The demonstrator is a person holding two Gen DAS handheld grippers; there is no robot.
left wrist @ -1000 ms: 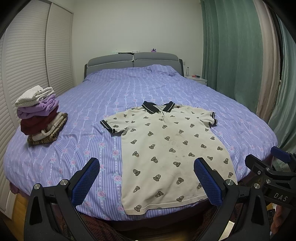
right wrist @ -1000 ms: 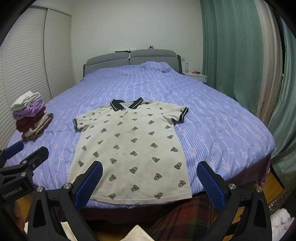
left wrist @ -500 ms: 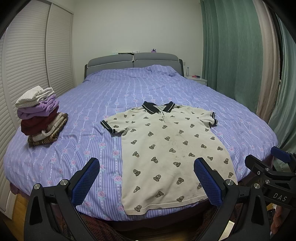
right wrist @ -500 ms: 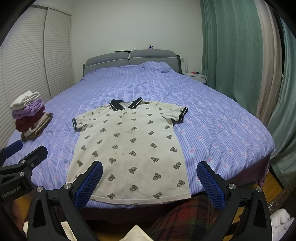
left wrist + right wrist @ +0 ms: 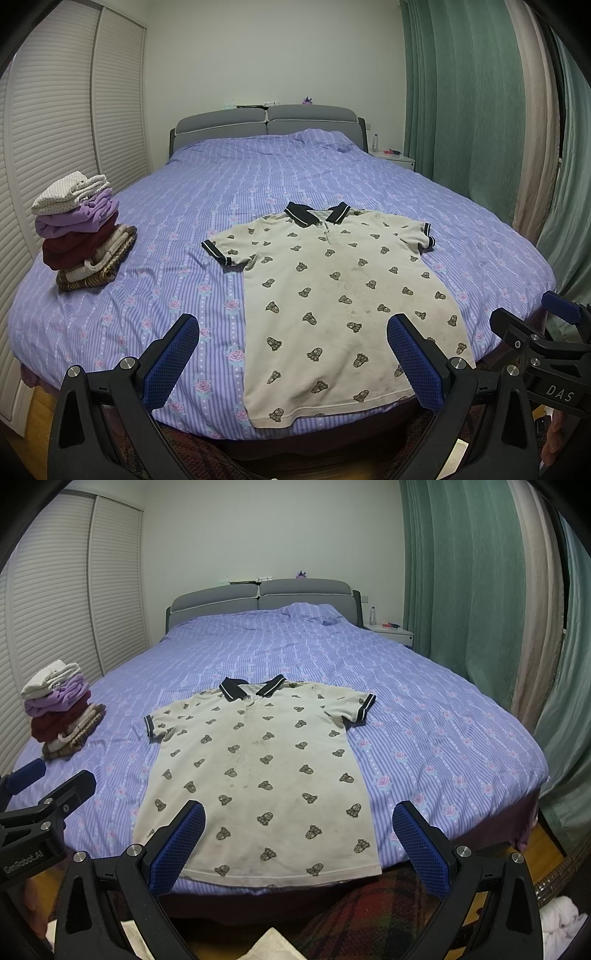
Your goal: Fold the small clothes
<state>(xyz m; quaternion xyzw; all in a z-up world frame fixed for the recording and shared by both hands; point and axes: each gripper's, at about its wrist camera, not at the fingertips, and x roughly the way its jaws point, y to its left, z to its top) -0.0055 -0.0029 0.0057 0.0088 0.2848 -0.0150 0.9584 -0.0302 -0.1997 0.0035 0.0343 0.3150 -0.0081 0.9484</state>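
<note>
Lying flat and face up near the foot of the bed, the cream polo shirt is spread out with both short sleeves extended, its dark collar at twelve o'clock and its hem at six, just at the mattress edge. Small dark figures dot the fabric, and faint stains mark its middle. Both tongs hang short of the bed, clear of the cloth. The left gripper has its blue pads spread wide with nothing between them; the right gripper is likewise gaping and empty. At nine o'clock from the shirt, well apart from it, sits a stack of folded clothes on the striped purple bedspread. Green curtains hang off at two o'clock.
</note>
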